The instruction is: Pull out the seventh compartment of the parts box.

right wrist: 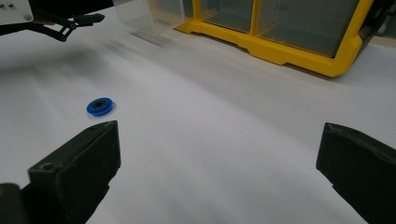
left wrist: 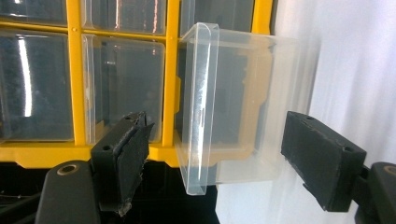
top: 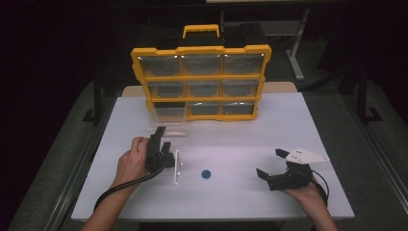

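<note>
On the white desk (top: 288, 115) stood a yellow organizer (top: 201, 82) with clear drawers in three rows, and the bottom-left drawer (top: 169, 113) was pulled partly out of its slot toward the person. The left gripper (top: 160, 137) was just in front of this drawer, with its fingers (left wrist: 122, 151) spread; in the left gripper view the clear drawer (left wrist: 229, 107) sat between them, and the pads did not press on its walls. The right gripper (top: 271, 163) rested low at the right side of the desk, well apart from the organizer, and its fingers (right wrist: 77, 170) were also spread wide with nothing between them. A small blue ring (top: 207, 173) lay flat on the desk between the two hands, and a thin white strip (top: 176, 167) lay just beside the left hand (top: 131, 161).
</note>
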`<state>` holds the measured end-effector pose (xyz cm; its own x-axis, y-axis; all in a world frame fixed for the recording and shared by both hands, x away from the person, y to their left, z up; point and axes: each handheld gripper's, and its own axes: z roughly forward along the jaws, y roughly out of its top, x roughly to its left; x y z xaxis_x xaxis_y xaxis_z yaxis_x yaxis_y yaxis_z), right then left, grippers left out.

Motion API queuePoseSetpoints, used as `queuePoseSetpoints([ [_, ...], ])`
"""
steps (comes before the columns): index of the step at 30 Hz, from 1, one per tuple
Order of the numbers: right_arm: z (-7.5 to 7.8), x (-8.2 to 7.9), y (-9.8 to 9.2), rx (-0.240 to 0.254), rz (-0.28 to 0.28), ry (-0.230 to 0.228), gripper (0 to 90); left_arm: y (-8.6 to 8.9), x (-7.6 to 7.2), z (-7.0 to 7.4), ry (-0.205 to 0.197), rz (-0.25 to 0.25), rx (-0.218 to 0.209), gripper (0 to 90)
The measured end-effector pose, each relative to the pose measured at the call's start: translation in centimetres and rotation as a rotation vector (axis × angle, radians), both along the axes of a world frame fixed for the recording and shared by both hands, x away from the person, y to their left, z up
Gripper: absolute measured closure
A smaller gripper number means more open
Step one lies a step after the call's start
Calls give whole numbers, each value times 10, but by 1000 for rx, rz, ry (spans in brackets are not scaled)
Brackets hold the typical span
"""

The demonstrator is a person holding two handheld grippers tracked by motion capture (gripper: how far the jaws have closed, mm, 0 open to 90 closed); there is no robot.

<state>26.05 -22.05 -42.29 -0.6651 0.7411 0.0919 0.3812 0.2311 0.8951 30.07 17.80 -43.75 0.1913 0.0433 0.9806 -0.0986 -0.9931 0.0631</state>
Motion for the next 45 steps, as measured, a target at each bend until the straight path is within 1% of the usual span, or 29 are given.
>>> queuePoseSetpoints([
  [1,0,0,0,0,0,0,0,0,-1,-1,-1,-3,-7,225],
  [2,0,0,0,0,0,1,0,0,-2,-1,-1,-1,1,212],
  [4,0,0,0,-1,-1,0,0,0,-4,-1,-3,-6,-6,207],
  [5,0,0,0,-1,-1,1,0,1,-6,-1,-2,-4,1,202],
  [7,0,0,0,-1,-1,0,0,1,-7,-2,-2,-4,0,190],
  [8,0,0,0,2,-2,2,0,1,-8,-2,2,0,-7,178],
  [11,0,0,0,-1,-2,1,0,2,-11,-3,-6,9,-5,136],
  [12,0,0,0,-1,-2,-1,0,3,-14,-3,-15,9,-16,123],
  [14,0,0,0,-2,-1,0,0,3,-15,-4,-16,7,-26,105],
  [15,0,0,0,-2,-1,0,0,3,-15,-6,-20,4,-41,96],
  [18,0,0,0,-3,-1,-1,0,3,-16,-8,-23,10,-47,58],
  [19,0,0,0,-3,-1,-1,0,3,-16,-8,-23,10,-47,36],
  [25,0,0,0,-3,-2,-2,0,2,-20,-11,-24,19,-44,0],
  [29,0,0,0,-4,-1,-1,0,3,-20,-13,-20,17,-60,0],
  [35,0,0,0,-5,1,-2,0,5,-19,-14,-16,24,-62,0],
  [36,0,0,0,-4,-1,-1,0,6,-19,-14,-14,27,-64,0],
  [37,0,0,0,-3,0,-1,0,7,-19,-14,-14,28,-74,0],
  [41,0,0,0,-2,-3,-2,0,8,-19,-14,-14,27,-71,0],
  [44,0,-1,0,-3,-3,1,0,9,-18,-14,-9,27,-83,0],
  [45,0,-1,0,-3,-2,-1,0,9,-18,-14,-6,29,-81,0],
])
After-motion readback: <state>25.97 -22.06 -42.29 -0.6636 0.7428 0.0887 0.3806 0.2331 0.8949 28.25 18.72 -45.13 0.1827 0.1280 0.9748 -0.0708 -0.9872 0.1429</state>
